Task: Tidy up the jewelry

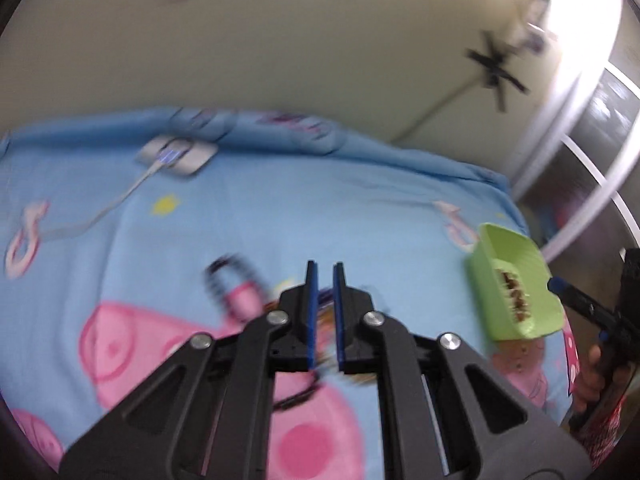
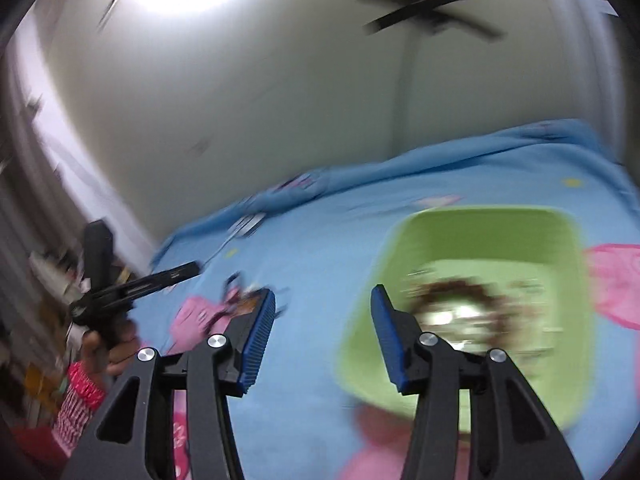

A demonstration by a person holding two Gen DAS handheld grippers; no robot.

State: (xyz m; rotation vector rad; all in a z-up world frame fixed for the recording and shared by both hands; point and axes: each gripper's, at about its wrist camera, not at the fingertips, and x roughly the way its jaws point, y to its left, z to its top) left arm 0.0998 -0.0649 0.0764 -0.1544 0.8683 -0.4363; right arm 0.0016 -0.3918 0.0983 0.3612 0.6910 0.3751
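In the green tray (image 1: 516,248) (image 2: 480,236), a heap of brown beads (image 1: 516,296) (image 2: 460,312), blurred in both views, piece by piece not to be told apart. Set on the blue cartoon sheet (image 1: 360,208) (image 2: 320,240) near its right edge, with one long wall tipped up in the left view. More jewelry loose on the sheet, well apart from the tray: a dark beaded loop (image 1: 228,276) over a pink print, just left of the left gripper (image 1: 324,276) (image 2: 176,272), and a second dark loop (image 1: 298,396) partly hidden under its linkage. Seen from the right camera as one smeared dark-and-brown cluster (image 2: 240,300). Left pads pressed nearly together, only a thin slit between; something brownish behind the slit, but whether caught or merely lying beyond, cannot tell. Held low over the loose pieces by a hand (image 2: 116,344) in a red patterned sleeve (image 2: 80,396). Right gripper (image 2: 324,300) (image 1: 560,286) spread wide, nothing between the blue pads, its right pad over the tray's left rim, its left pad over bare sheet. Gripped by the other hand (image 1: 596,372) at the frame's edge. Farther off, near the wall (image 1: 280,40), a white device with cable (image 1: 176,156) on the sheet. Overhead, a dark ceiling fan (image 1: 498,68) (image 2: 432,8).
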